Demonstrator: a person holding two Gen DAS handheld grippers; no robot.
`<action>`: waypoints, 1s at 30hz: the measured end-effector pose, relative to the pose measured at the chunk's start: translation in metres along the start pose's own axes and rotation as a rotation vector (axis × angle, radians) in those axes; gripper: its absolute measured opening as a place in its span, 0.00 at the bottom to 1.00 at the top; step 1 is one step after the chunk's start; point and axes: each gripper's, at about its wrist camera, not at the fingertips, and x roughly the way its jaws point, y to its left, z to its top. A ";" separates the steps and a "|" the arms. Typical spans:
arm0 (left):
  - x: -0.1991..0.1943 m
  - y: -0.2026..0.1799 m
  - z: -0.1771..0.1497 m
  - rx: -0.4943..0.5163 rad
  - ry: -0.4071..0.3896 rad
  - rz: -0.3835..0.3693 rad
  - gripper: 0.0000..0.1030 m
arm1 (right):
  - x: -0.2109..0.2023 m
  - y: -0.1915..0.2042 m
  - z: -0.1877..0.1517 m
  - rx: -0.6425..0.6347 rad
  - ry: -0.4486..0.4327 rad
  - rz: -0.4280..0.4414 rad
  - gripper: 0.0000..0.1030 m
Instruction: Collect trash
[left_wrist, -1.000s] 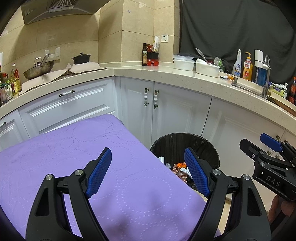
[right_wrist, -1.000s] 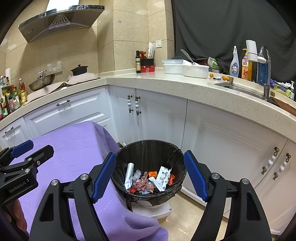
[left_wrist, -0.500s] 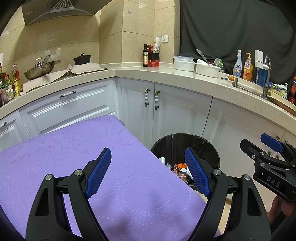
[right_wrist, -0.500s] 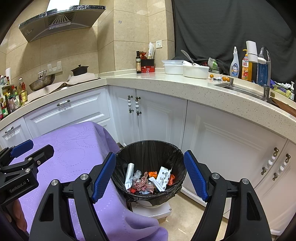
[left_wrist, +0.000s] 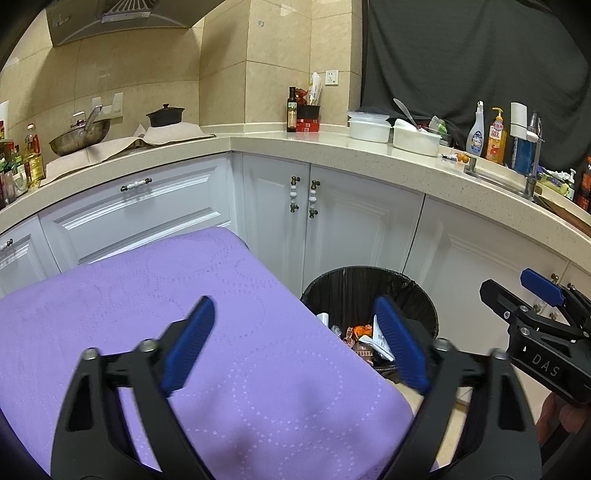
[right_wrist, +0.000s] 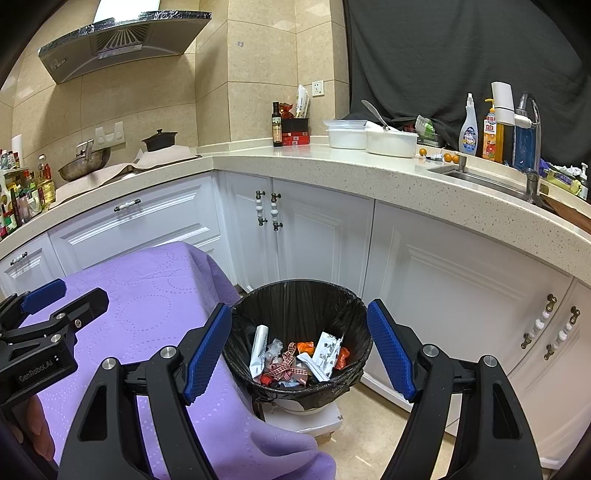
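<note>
A round bin with a black liner (right_wrist: 295, 295) stands on the floor beside the table; it holds several wrappers and scraps (right_wrist: 295, 358). It also shows in the left wrist view (left_wrist: 369, 284), partly behind the table edge. My right gripper (right_wrist: 299, 350) is open and empty, held above the bin. My left gripper (left_wrist: 295, 343) is open and empty above the purple tablecloth (left_wrist: 147, 295) near its right edge. Each gripper shows in the other's view: the right one (left_wrist: 535, 306) and the left one (right_wrist: 55, 299).
White cabinets (right_wrist: 314, 229) and a speckled L-shaped counter (right_wrist: 332, 162) surround the bin. The counter carries white tubs (right_wrist: 373, 138), bottles (right_wrist: 487, 129), a sink (right_wrist: 480, 181), a wok (right_wrist: 85, 162) and a black pot (right_wrist: 159, 140). The tablecloth (right_wrist: 147, 288) hangs down left of the bin.
The left gripper has tilted and shifted slightly, so the view sits a little lower over the table. The right gripper has hardly moved. Both stay open.
</note>
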 end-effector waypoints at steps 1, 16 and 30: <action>-0.001 0.000 0.000 -0.001 -0.004 0.000 0.87 | 0.000 0.000 0.000 0.000 0.000 0.000 0.71; 0.000 -0.004 0.000 0.011 -0.001 0.003 0.95 | 0.000 0.000 0.000 0.001 0.001 -0.002 0.71; 0.003 -0.004 0.001 -0.023 0.005 -0.031 0.95 | -0.003 -0.002 -0.001 0.007 0.002 -0.008 0.72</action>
